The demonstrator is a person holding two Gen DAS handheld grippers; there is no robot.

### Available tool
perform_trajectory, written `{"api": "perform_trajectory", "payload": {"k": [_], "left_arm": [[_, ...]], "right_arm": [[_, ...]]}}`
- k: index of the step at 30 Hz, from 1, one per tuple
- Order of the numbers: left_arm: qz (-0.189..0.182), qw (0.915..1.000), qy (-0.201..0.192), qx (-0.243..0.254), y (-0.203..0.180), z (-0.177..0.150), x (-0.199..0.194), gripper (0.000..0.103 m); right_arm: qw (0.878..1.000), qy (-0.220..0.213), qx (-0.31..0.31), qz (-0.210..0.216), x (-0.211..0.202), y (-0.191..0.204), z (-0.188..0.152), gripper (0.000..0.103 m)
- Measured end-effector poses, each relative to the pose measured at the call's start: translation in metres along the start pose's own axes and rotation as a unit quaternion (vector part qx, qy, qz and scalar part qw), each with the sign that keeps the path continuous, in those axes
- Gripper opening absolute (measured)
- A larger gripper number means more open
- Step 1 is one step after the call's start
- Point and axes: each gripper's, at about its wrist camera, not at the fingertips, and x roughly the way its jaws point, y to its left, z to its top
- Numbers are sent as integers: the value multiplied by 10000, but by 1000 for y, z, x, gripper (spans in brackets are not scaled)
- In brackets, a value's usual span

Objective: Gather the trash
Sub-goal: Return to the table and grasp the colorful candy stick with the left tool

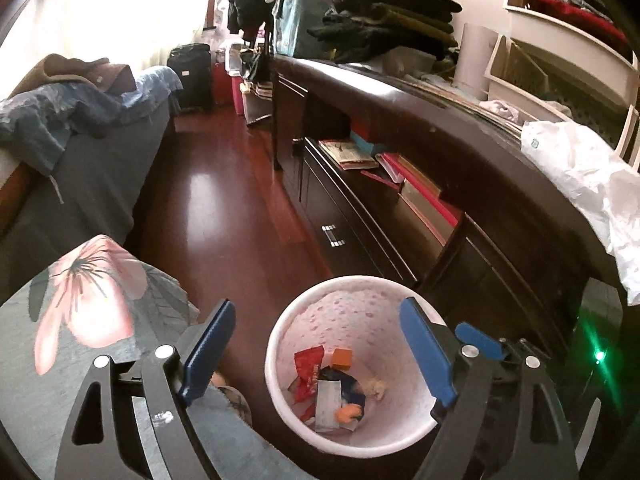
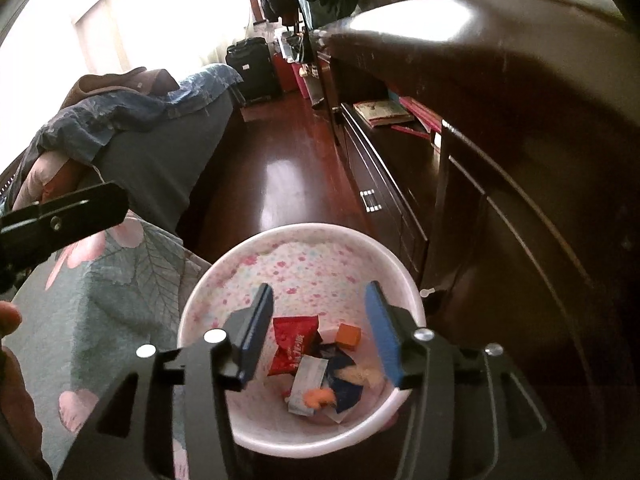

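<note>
Two grippers over one bin, both empty.

Left wrist view: my left gripper [image 1: 318, 344] hangs with jaws wide apart, holding nothing, above the bin [image 1: 280, 344] on the floor beside the dark cabinet [image 1: 460, 152]; wrappers [image 1: 308, 372] lie at the bin's bottom, and a white plastic bag [image 1: 580, 176] rests on the cabinet top. Right wrist view: my right gripper [image 2: 320, 332] sits directly over the bin [image 2: 208, 300], jaws apart and empty, framing the red wrapper [image 2: 294, 344], a position I judge suits dropping trash in.
</note>
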Motion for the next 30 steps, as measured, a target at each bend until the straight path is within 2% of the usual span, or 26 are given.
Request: {"api": "perform_trajectory", "payload": {"k": [7, 11, 18, 22, 28, 30], "left_arm": [[246, 9992, -311, -54, 10, -7, -46, 86], [491, 9970, -568, -180, 25, -17, -83, 88], [981, 9909, -744, -542, 59, -42, -138, 93], [1382, 9835, -822, -833, 85, -63, -171, 97], [1939, 9693, -708, -1338, 134, -96, -208, 98], [2147, 9612, -641, -1609, 158, -111, -218, 98]], "right_arm": [[9997, -140, -154, 115, -35, 16, 3, 56], [9987, -258, -351, 279, -63, 38, 0, 67], [9940, -284, -885, 582, -104, 94, -21, 76], [9888, -259, -1229, 803, -123, 128, -36, 84], [9789, -103, -1632, 1225, -144, 176, -58, 84], [9741, -72, -1824, 1337, -150, 196, -65, 84]]}}
